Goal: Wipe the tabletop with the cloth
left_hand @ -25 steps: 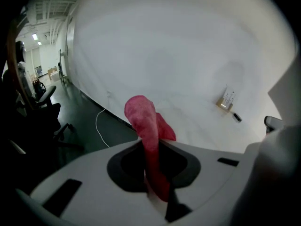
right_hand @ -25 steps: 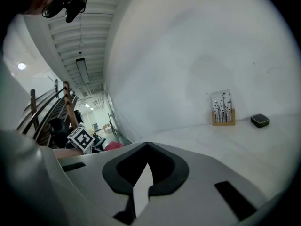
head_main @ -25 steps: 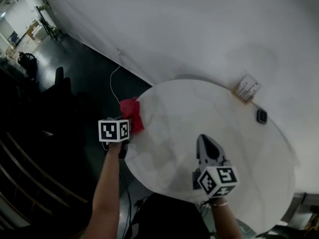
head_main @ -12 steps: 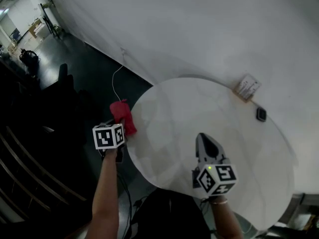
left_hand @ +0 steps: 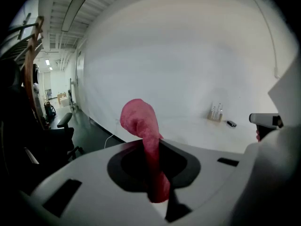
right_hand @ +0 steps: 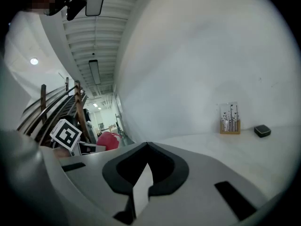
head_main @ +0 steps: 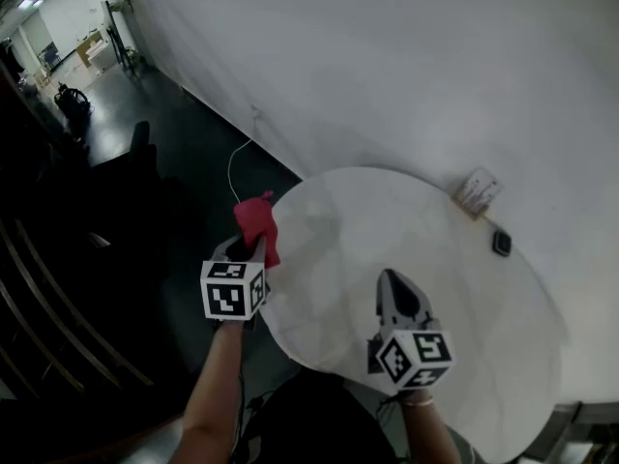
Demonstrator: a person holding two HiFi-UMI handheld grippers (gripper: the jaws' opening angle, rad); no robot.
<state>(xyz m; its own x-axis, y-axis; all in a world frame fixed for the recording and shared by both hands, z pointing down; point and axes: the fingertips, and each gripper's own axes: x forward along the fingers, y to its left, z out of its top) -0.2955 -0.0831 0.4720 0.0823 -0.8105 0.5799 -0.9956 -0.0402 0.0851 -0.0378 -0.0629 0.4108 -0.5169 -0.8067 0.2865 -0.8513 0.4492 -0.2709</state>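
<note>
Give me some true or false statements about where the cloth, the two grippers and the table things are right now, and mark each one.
1. The left gripper is clamped on the red cloth. True.
2. The right gripper holds a second cloth. False: its jaws are together with nothing between them.
3. The table is square. False: it is round.
4. A small black object lies on the table near the card holder. True.
5. The cloth lies spread flat at the table's middle. False: it is bunched in the left gripper by the table's left edge.
</note>
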